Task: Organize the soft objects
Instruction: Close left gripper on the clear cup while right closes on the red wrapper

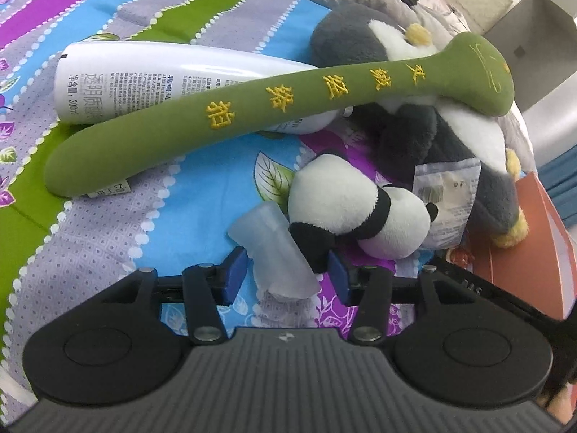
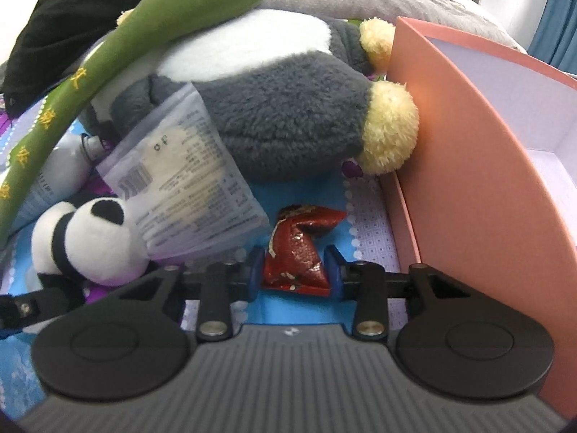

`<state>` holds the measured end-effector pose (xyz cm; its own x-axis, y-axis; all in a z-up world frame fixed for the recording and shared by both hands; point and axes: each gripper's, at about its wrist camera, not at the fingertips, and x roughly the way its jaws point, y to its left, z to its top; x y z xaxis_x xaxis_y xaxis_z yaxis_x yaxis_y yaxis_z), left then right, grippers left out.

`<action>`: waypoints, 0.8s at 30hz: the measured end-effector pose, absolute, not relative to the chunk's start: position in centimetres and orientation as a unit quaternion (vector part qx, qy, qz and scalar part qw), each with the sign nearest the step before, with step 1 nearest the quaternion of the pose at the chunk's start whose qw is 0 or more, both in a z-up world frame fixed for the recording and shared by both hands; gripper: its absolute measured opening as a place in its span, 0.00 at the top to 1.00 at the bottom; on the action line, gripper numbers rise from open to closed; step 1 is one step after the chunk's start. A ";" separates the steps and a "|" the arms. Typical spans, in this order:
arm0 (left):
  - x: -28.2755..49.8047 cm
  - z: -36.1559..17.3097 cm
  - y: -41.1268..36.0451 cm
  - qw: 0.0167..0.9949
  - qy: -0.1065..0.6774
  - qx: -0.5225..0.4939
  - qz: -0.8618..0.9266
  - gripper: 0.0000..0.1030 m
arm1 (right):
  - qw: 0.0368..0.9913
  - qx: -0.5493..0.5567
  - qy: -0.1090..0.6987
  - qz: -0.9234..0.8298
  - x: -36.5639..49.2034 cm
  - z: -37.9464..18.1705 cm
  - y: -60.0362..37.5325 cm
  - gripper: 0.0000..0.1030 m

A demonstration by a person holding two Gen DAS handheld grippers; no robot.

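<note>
Bed with a patterned quilt in purple, blue, green and grey. Left to right in the left wrist view: white bottle lying flat, green plush stick with yellow embroidery across it, small panda plush, grey penguin plush. Left claw is spread around a frosted plastic cap; right pad touches the panda's black leg. Right claw pinches a crumpled red foil packet on the quilt, just left of a pink box. A plastic bag leans on the penguin.
</note>
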<state>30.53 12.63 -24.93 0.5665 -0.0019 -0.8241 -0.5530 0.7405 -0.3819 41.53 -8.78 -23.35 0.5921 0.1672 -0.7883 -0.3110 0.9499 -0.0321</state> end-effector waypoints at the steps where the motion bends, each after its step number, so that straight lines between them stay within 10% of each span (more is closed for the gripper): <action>1: 30.5 -24.9 12.4 0.828 0.435 -0.312 0.168 0.51 | 0.888 -0.084 0.432 0.136 41.3 -23.3 -8.9 0.62; 7: 29.9 -24.7 11.9 0.833 0.444 -0.290 0.160 0.84 | 0.881 -0.084 0.441 0.149 39.9 -23.0 -9.9 0.62; 24: 22.5 -21.4 8.5 0.839 0.467 -0.260 0.103 0.87 | 0.869 -0.086 0.442 0.206 31.9 -19.8 -11.6 0.66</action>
